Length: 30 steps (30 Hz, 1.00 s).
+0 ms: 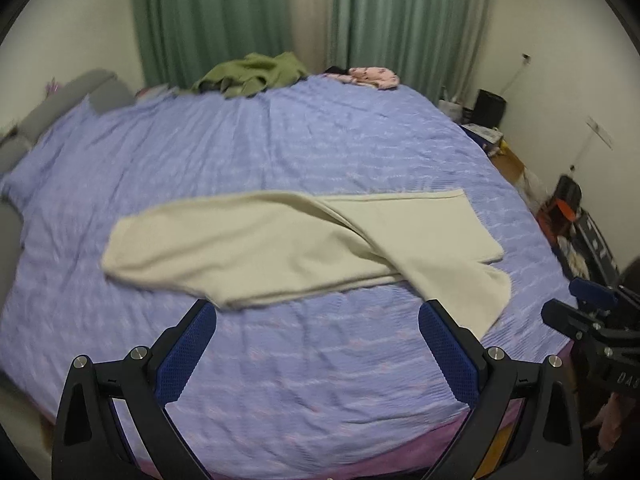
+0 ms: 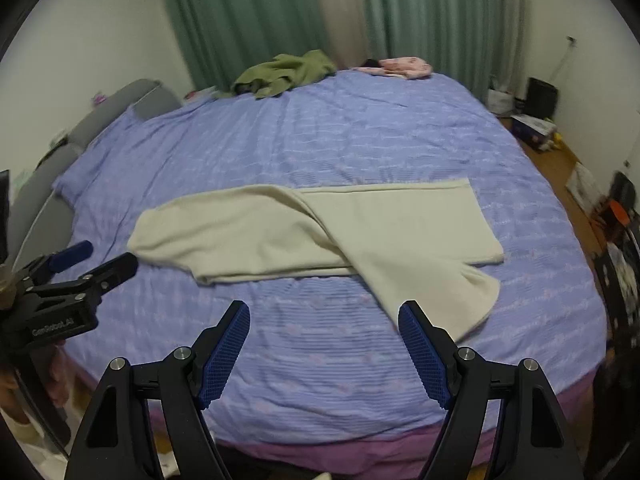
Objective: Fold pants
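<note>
Cream pants (image 1: 280, 248) (image 2: 280, 236) lie flat across the middle of the bed's lilac sheet (image 1: 304, 360), waist end to the left. One leg runs straight to the right. The other crosses over it and slants toward the near right. My left gripper (image 1: 317, 307) hovers above the sheet just short of the pants, jaws wide open with nothing between them; the right wrist view shows it at the left (image 2: 106, 256). My right gripper (image 2: 324, 306) is open and holds nothing, its right fingertip (image 2: 408, 312) close to the slanting leg's hem. The left wrist view catches it at the right edge (image 1: 564, 298).
A green garment (image 1: 252, 74) and a pink one (image 1: 372, 76) lie at the bed's far edge below green curtains (image 1: 400, 20). A grey headboard (image 1: 80, 88) borders the left side. Boxes and clutter (image 1: 572, 208) cover the floor to the right. The bed's near edge lies under both grippers.
</note>
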Tool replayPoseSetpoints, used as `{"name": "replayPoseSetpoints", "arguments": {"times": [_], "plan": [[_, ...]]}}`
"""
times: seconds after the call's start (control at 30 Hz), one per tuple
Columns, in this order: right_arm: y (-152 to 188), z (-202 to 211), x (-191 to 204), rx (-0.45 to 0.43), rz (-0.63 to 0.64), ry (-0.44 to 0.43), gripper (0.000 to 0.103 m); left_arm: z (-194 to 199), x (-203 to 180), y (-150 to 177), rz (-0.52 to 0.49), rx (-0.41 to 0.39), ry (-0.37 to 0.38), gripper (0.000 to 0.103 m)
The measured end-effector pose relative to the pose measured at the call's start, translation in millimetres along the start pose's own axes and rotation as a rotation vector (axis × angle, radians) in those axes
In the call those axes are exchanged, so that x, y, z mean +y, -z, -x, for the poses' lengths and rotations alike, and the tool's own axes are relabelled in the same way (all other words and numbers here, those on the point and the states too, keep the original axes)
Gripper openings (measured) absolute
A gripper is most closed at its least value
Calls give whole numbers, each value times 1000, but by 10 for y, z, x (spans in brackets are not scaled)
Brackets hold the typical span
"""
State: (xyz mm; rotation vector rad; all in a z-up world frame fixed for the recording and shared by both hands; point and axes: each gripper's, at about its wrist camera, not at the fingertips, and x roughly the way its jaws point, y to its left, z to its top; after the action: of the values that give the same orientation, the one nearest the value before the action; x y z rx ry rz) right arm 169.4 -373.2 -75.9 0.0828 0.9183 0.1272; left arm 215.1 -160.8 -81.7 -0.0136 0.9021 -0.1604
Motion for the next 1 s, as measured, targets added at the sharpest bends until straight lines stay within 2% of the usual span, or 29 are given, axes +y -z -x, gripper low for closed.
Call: {"name": "replayPoseSetpoints", "arguments": {"times": [0.1,0.2,0.4,0.6,0.73,0.8,0.9,1.0], "plan": [[-9,-14,-248,17,78,-22,78,-24,-270,74,43,6,-62,103],[-17,-45,-458,41,149,-56,78,-35,-486,152,78,22,-77,103],[40,-218,-726,88,190,-91,78,-248,-821,268,31,62,-146,103],[145,-646,-866,166,230,-78,78,-679,-1021,354,11,138,-167,103],[263,-1020,-927,233,270,-58,78,-1045,-1072,414,35,204,-173,103],[321,-1218,-943,281,283,-39,78,-1206,-1091,450,42,230,-152,103],[406,-1487,-985,319,307,-31,77,-1481,-1091,517,61,258,-172,103],[483,-1784,-1046,372,302,-30,76,-1785,-1081,637,86,323,-190,102]]}}
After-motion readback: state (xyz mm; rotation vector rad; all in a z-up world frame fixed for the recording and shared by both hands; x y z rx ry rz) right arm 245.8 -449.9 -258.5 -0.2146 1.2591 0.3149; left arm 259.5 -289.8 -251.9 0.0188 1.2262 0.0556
